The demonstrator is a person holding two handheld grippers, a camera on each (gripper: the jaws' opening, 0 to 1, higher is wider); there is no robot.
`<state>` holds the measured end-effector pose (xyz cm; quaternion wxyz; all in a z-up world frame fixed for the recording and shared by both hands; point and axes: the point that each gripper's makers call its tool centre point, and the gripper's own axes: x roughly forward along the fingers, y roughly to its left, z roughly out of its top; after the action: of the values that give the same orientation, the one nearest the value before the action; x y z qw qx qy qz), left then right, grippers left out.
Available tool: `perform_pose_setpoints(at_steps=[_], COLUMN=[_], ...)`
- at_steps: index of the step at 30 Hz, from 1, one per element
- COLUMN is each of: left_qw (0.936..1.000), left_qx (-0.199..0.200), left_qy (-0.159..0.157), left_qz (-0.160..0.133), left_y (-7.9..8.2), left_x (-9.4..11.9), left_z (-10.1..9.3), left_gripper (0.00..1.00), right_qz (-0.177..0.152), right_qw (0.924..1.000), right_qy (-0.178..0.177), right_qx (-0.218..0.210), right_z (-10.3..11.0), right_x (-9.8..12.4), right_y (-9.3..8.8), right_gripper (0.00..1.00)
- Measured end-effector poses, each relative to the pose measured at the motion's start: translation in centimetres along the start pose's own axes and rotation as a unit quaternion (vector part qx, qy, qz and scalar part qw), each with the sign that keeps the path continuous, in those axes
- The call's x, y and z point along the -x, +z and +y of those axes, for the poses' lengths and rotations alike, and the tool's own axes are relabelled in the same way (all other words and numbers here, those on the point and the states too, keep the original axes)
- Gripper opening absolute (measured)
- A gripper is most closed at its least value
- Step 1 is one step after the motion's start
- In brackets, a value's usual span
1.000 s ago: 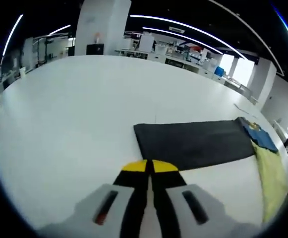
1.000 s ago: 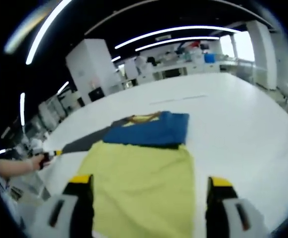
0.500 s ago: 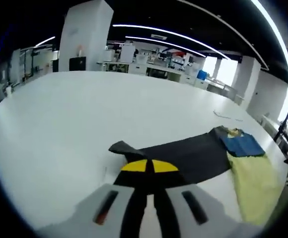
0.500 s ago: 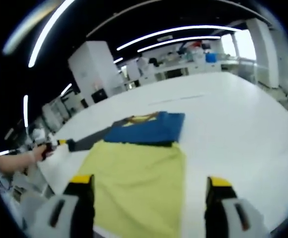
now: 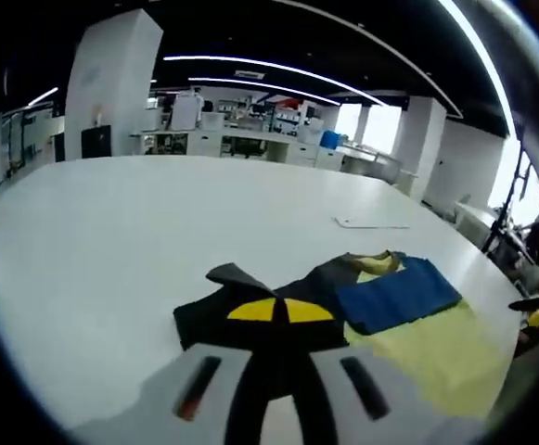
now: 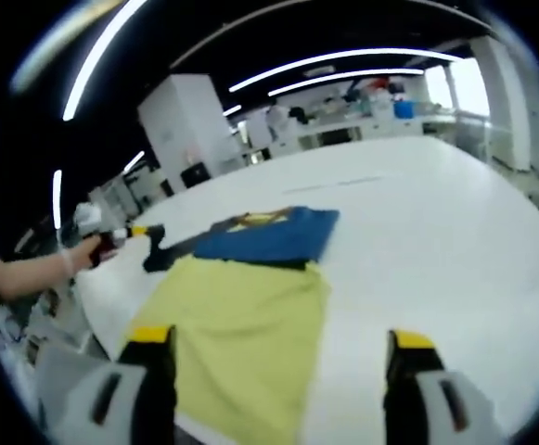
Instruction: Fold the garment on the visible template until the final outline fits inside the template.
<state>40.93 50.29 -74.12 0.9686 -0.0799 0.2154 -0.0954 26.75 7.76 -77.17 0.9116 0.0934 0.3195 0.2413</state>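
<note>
While my left gripper (image 5: 274, 311) pinches the soft dark grey garment (image 5: 241, 311) and lifts its crumpled corner off the smooth white table (image 5: 111, 232), a folded blue cloth (image 5: 397, 295) overlaps a flat yellow template sheet (image 6: 241, 324); my right gripper (image 6: 274, 357) hovers, jaws wide apart.

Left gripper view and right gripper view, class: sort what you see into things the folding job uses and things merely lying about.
Job:
dark garment
yellow template
blue cloth, lying on the template's far end
left gripper, shut on the garment
right gripper, open

Lying about:
flat sheet on the white table
</note>
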Motion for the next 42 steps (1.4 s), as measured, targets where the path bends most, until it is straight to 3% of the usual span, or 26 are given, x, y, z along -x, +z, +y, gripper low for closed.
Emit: perform_pose_setpoints(at_steps=[3, 7, 9, 21, 29, 42], left_qw=[0.9999, 0.9996, 0.9993, 0.9962, 0.9937, 0.9832], left_qx=[-0.003, -0.001, 0.003, 0.029, 0.026, 0.021], left_qy=[-0.013, -0.028, -0.037, -0.080, -0.108, -0.180], left_qz=[-0.005, -0.007, -0.008, -0.019, -0.010, 0.018], left_y=[0.7, 0.9, 1.0, 1.7, 1.3, -0.4], left_x=[-1.0, -2.4, -3.5, -7.9, -10.9, -14.3], left_z=[-2.8, -4.4, -6.1, -14.7, -19.2, -27.7], left_gripper=[0.00, 0.00, 0.00, 0.00, 0.00, 0.00], right_qz=[0.006, 0.021, 0.027, 0.017, 0.019, 0.018], right_qw=[0.9999, 0.9993, 0.9987, 0.9982, 0.9981, 0.9981], right_qy=[0.010, 0.022, 0.032, 0.054, 0.059, 0.059], right_qx=[0.004, 0.023, 0.030, 0.022, 0.009, -0.006], right_z=[-0.2, -0.5, -0.5, -2.6, -3.8, -4.3], right_x=[0.0, -0.1, -0.1, -0.2, -0.6, -0.5], right_y=[-0.3, -0.9, -1.0, -1.0, -1.2, -2.4], right_gripper=[0.94, 0.94, 0.94, 0.95, 0.94, 0.94])
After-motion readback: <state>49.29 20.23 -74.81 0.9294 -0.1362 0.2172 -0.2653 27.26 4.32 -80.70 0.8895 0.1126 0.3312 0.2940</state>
